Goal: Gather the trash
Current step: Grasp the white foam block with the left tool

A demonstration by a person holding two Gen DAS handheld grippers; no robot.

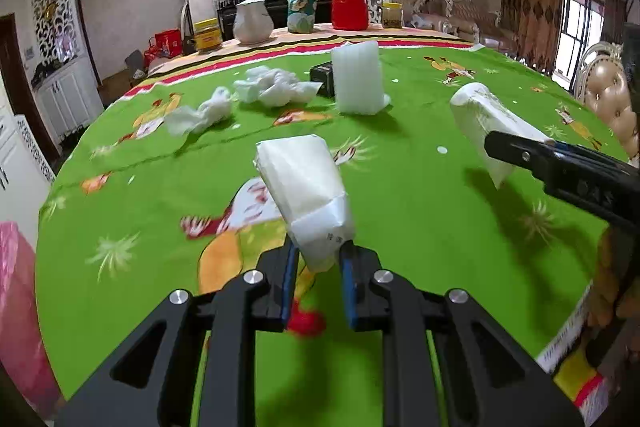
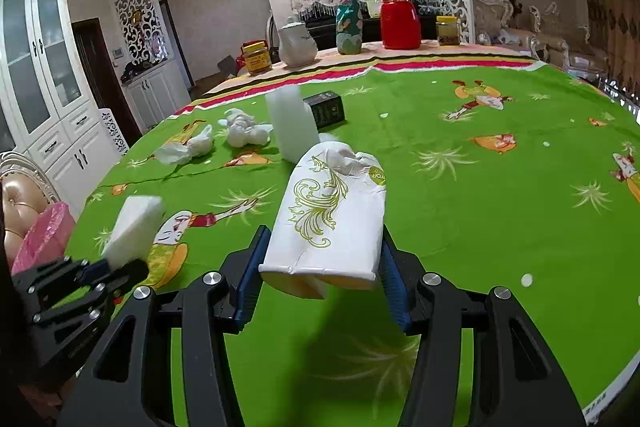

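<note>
Left wrist view: left gripper point(image 1: 318, 259) pinching white tissue pack point(image 1: 306, 191); right gripper point(image 2: 322, 271) clamped around patterned pack point(image 2: 332, 215).

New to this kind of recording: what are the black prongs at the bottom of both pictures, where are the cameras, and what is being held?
The prongs are two hand-held grippers, each with a fisheye camera looking along its fingers. In the left wrist view, the left gripper pinches a plain white tissue pack. In the right wrist view, the right gripper clamps a white pack with gold print. Both are lifted above the green tablecloth. On it lie crumpled tissues, an upright white pack and a small dark box.
</note>
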